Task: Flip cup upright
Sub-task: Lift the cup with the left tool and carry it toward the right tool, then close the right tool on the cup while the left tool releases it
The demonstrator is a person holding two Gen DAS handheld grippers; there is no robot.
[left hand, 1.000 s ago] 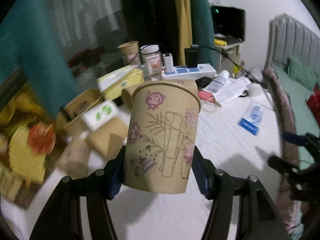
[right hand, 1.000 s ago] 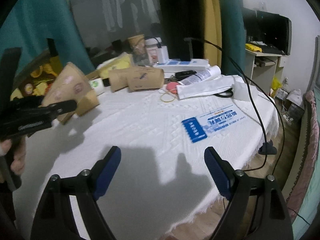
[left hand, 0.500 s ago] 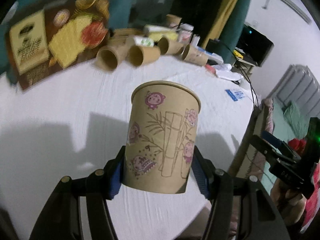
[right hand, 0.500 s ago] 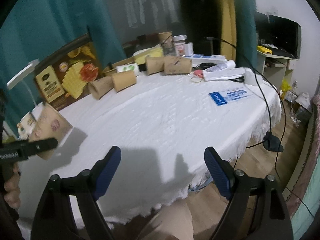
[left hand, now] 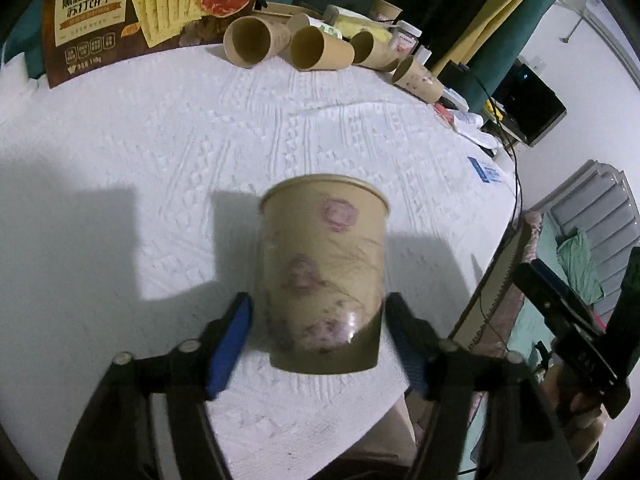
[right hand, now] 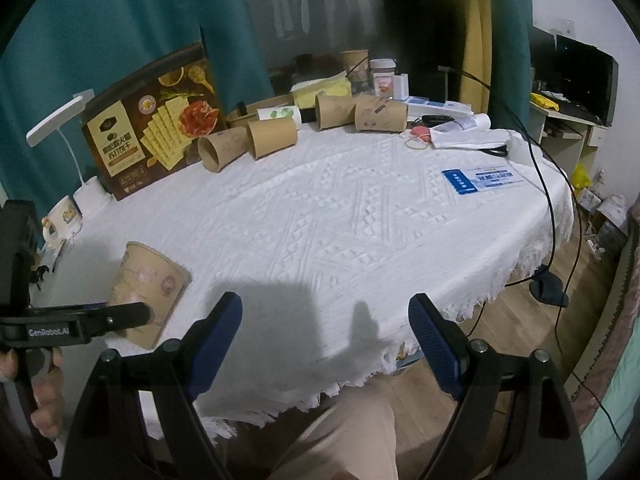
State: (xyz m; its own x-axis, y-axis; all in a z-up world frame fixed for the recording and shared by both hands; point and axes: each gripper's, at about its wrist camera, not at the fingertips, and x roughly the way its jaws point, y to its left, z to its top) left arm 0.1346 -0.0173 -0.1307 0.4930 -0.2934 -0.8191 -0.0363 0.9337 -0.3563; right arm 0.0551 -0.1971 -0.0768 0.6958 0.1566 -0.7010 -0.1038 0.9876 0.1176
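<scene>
A brown paper cup with pink cartoon prints stands rim up near the front edge of the white tablecloth, tilted slightly. My left gripper has its blue pads on either side of the cup's base with small gaps, so it is open. The cup also shows in the right wrist view at the lower left, with the left gripper beside it. My right gripper is open and empty over the table's front edge.
Several brown paper cups lie on their sides in a row at the back, also in the right wrist view. A cracker box stands behind them. A blue card, cables and clutter lie at the right.
The left gripper lowered the cup to the tablecloth near the front edge and its jaws opened off it. The right gripper pulled back slightly.
</scene>
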